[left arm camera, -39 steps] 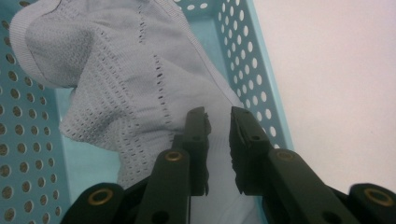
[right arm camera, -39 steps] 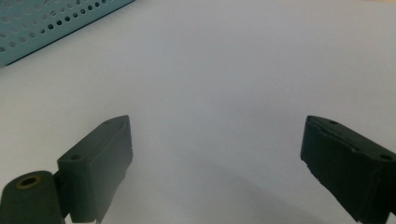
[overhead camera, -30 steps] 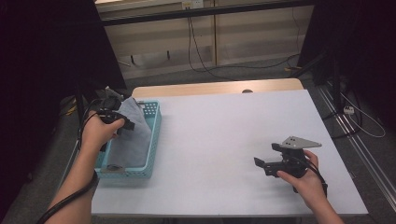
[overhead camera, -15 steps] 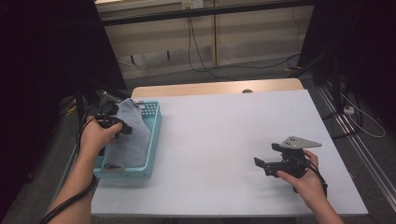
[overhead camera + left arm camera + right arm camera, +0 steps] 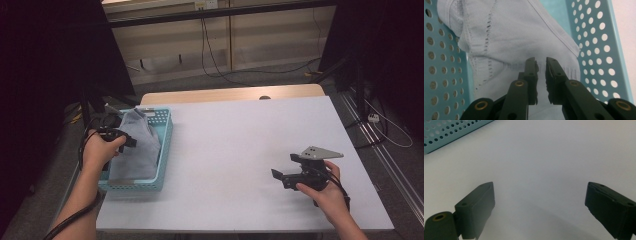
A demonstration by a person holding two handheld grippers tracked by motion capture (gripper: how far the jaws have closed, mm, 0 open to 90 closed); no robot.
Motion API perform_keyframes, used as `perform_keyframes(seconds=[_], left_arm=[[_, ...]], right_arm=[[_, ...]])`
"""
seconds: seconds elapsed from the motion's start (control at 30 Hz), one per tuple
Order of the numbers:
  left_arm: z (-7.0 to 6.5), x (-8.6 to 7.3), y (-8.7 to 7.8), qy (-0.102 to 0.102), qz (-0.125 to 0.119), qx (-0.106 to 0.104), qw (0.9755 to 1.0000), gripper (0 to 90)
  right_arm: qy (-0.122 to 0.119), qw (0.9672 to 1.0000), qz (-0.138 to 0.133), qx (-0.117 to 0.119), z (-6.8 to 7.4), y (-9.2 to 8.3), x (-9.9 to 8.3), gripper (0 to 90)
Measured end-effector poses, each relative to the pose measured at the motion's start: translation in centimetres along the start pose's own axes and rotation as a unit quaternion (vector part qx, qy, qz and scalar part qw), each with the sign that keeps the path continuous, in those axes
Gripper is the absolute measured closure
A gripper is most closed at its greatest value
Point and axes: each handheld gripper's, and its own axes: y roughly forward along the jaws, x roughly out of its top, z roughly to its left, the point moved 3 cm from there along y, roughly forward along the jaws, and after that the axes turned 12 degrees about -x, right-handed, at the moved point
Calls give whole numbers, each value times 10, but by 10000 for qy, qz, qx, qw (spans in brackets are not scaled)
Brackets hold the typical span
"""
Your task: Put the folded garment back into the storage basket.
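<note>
In the basket [image 5: 167, 131] | left tongs [image 5: 541, 65] pinch cloth [image 5: 509, 37] | right tongs [image 5: 540, 202] wide over bare table [image 5: 240, 140]

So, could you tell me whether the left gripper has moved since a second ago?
Yes: the left gripper has sunk slightly toward the cloth in the blue basket.

Pale grey-blue garment [image 5: 519, 35] with ribbed texture and dotted lines of tiny holes, inside a turquoise basket [image 5: 599, 50] with perforated walls. Black jaws with brass-coloured rivets on the left gripper [image 5: 541, 66]; white table [image 5: 240, 145].
</note>
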Motion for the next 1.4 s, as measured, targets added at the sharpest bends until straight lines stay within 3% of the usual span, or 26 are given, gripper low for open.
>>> perform_keyframes(seconds=[0.37, 0.63, 1.13, 1.4], left_arm=[[12, 12, 3, -79, -435, 113, 9990, 881], [11, 16, 21, 19, -303, 160, 9994, 900], [31, 5, 44, -367, -116, 197, 9991, 900], [31, 8, 43, -384, -69, 200, 9990, 900]], right_arm=[[-33, 10000, 5, 25, 1, 0, 0, 90], [-58, 10000, -11, 41, 4, 0, 1, 89], [-52, 10000, 2, 51, 4, 1, 1, 89], [-46, 10000, 3, 66, 4, 1, 1, 89]])
